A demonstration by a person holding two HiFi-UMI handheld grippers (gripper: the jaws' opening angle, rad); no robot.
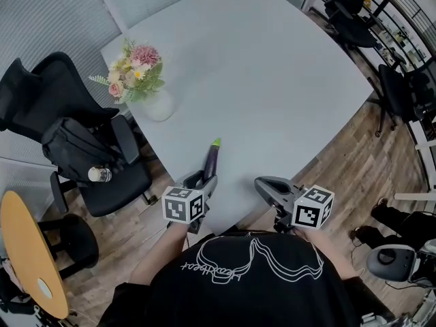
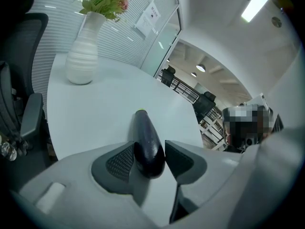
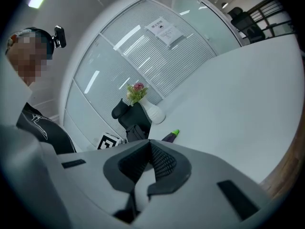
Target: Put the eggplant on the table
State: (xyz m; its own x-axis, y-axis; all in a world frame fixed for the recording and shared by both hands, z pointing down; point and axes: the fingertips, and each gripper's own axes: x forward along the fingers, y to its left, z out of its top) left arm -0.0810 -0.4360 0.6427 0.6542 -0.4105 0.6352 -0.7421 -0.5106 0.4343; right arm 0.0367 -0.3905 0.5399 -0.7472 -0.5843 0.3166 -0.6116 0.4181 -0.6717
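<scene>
A dark purple eggplant [image 1: 212,161] with a green stem end points away from me over the near edge of the white table [image 1: 272,80]. My left gripper [image 1: 203,181] is shut on its thick end. In the left gripper view the eggplant [image 2: 147,142] sits between both pads of that gripper [image 2: 149,150]; whether it rests on the table I cannot tell. My right gripper [image 1: 260,182] hovers at the table's edge to the right, shut and holding nothing; its pads meet at the tips [image 3: 150,144]. From there the eggplant's [image 3: 170,136] stem end shows.
A white vase of flowers [image 1: 158,104] stands at the table's left corner. A black office chair [image 1: 75,142] carrying a bag and a bottle [image 1: 99,174] is left of the table. A round wooden table [image 1: 27,251] is at far left, more chairs [image 1: 395,94] at right.
</scene>
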